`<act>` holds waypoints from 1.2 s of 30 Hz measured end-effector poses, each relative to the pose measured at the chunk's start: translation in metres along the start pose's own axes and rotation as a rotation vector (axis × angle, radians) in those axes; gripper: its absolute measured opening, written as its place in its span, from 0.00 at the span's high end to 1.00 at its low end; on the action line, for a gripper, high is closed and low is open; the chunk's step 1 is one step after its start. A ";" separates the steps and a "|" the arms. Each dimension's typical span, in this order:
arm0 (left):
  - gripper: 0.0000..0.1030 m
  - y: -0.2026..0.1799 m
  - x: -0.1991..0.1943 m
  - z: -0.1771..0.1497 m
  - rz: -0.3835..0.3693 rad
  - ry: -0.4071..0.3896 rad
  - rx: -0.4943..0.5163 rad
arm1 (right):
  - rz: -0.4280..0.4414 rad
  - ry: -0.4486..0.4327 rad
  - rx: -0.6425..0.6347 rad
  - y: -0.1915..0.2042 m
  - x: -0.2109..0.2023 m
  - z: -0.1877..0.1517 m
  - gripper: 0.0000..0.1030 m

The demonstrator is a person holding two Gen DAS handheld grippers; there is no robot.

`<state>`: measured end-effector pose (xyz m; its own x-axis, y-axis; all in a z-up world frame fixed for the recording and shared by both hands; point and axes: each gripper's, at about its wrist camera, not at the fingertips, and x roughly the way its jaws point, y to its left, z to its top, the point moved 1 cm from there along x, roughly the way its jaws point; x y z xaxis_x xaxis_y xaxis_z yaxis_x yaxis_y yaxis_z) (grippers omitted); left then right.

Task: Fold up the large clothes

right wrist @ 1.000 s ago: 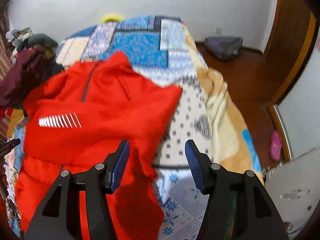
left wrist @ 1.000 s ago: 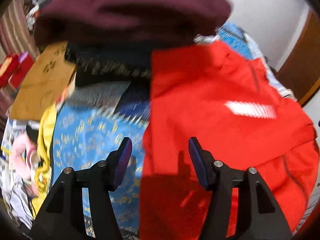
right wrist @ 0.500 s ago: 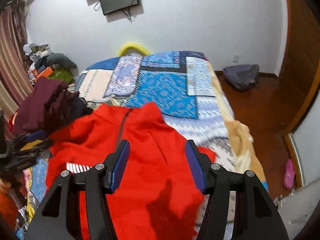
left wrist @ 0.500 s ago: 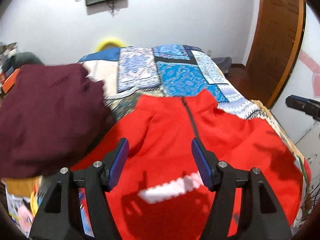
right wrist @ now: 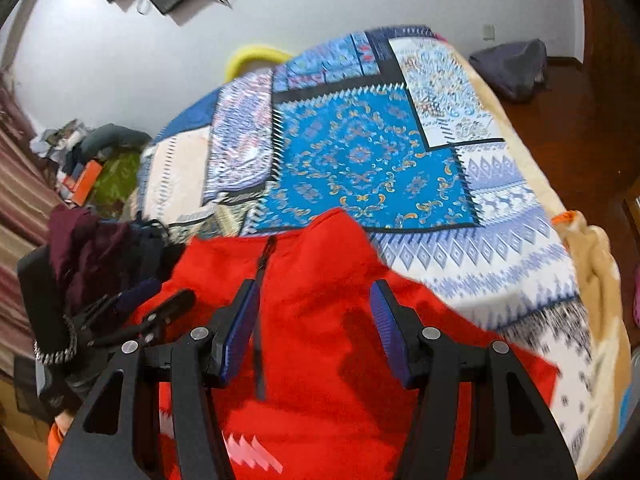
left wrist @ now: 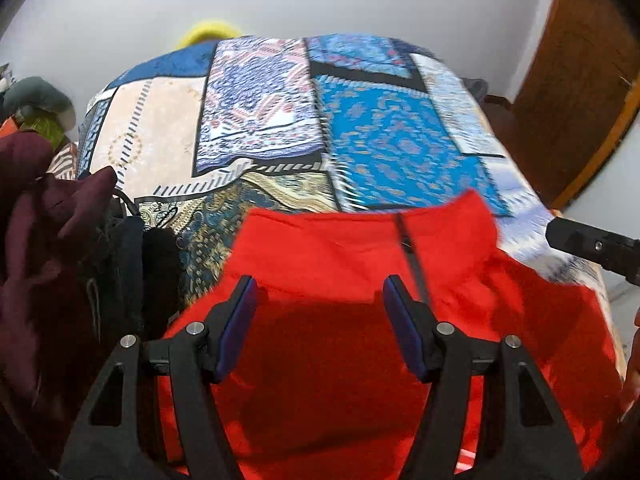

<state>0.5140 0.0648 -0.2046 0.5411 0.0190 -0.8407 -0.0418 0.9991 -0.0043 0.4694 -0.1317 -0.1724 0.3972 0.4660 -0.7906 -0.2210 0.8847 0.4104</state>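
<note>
Grippers: left gripper point(left wrist: 320, 320) and right gripper point(right wrist: 314, 320) both stand with jaws wide apart and nothing between the blue pads, hovering over the garment.
Garment: red zip-neck fleece pullover with a white striped chest mark point(right wrist: 340, 320) lies face up on the near half of the bed, collar at 12 o'clock, zip point(left wrist: 406, 240) running toward the viewer.
Change: a second ago both views looked down on the pullover, the left one from its side; now both look along it from the hem end, side by side (the right gripper's tip shows at 3 o'clock in the left view).
Meaning: my judgement is that the pullover is spread and let go, and no fold has begun; the next grasp is likely a side edge or sleeve.
Surroundings: patchwork blue-and-cream patterned bedspread point(right wrist: 360, 160) stretches away at 12 o'clock; heap of maroon and dark clothes point(left wrist: 36, 240) sits at 9 o'clock, just beside the pullover's shoulder.
Risk: that heap may snag the left-side fold.
</note>
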 end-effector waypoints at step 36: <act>0.84 -0.041 -0.127 -0.066 -0.070 -0.237 0.188 | -0.024 -0.099 -0.204 0.036 -0.063 -0.045 0.86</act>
<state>0.3920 0.0189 -0.1333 0.7192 -0.0643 -0.6918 0.1467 0.9873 0.0609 0.3958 -0.1300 -0.1281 0.4874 0.4527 -0.7466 -0.3817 0.8795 0.2841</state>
